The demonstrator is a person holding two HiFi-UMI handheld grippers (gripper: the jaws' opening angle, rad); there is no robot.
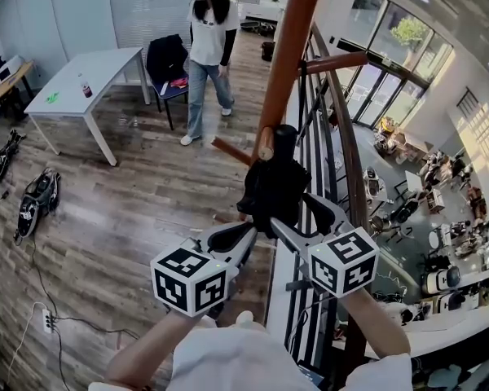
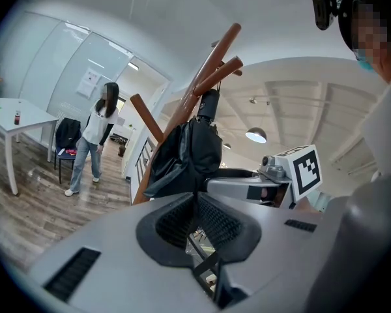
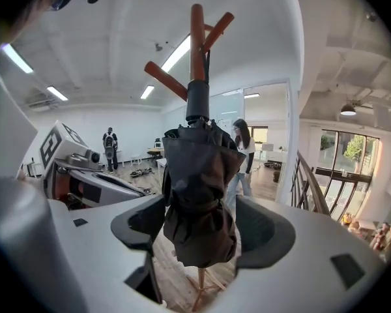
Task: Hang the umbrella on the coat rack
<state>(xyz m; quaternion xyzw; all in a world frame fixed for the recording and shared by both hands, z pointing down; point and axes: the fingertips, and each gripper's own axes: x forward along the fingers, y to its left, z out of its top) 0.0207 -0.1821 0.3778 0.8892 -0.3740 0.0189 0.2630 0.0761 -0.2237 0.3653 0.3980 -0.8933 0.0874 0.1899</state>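
The folded umbrella (image 1: 273,190) stands upright at the middle of the head view, against the rack (image 1: 289,47). Its top is close to a peg (image 1: 232,151), probably so it can be hooked there. The right gripper (image 3: 199,230) squeezes its cloth from both sides to carry it, and the left gripper (image 2: 195,204), jaws pressed together, seems to steady the lower edge.

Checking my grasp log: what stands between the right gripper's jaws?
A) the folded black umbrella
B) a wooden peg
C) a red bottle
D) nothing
A: the right gripper view shows the folded black umbrella filling the gap between the pads of the right gripper, with the coat rack behind it.
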